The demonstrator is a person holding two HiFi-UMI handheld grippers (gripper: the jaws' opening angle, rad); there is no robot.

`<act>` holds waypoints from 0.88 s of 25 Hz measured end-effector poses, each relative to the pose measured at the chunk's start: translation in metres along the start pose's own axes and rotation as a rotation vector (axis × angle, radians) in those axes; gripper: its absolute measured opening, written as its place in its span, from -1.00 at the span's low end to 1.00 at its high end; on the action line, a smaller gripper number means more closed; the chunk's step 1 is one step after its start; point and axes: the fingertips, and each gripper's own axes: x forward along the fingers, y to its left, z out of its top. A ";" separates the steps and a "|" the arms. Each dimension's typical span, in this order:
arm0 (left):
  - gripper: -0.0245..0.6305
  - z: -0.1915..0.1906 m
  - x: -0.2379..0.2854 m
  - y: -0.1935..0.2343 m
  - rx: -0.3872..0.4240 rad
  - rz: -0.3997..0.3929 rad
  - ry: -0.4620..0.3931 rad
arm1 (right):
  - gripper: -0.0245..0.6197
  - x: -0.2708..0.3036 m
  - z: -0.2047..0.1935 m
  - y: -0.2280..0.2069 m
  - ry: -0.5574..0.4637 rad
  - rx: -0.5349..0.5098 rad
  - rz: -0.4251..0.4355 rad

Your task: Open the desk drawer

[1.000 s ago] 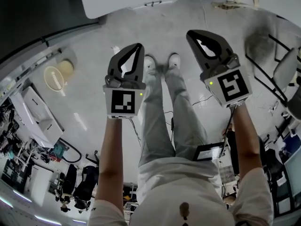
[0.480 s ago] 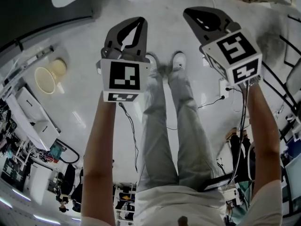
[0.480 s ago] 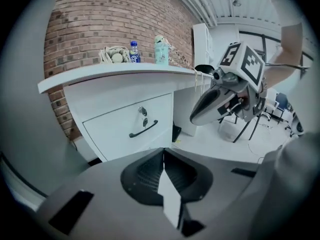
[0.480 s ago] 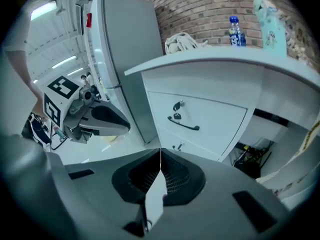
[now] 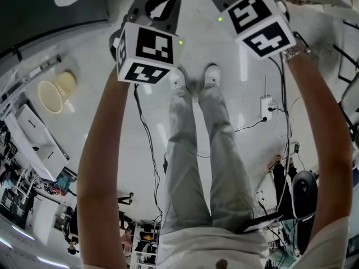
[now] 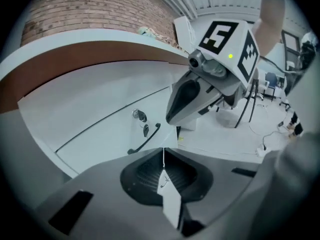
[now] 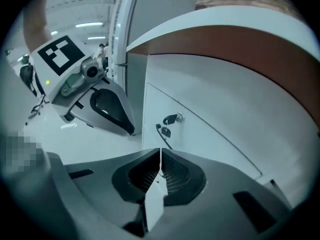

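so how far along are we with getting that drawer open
Done: nothing yet. The drawer looks fully shut, its front flush, with a key in the lock.
In hand: the left gripper and right gripper both point at the drawer front, jaws together and empty, short of the handle.
Left: open one gripper's jaws, close them on the handle and pull the drawer out.

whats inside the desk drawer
Nothing inside shows: the drawer is shut, so its white front hides whatever it holds. On the front are a dark handle and a key in the lock.
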 end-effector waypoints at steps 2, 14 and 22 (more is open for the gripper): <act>-0.90 -0.001 0.008 -0.002 0.093 -0.011 0.025 | -0.84 0.005 0.003 0.001 0.009 -0.084 -0.007; -0.51 0.007 0.048 0.026 0.369 0.004 0.123 | -0.44 0.034 -0.008 -0.010 0.103 -0.340 -0.033; -0.46 -0.004 0.063 0.025 0.564 -0.012 0.155 | -0.44 0.058 -0.013 -0.008 0.139 -0.504 -0.036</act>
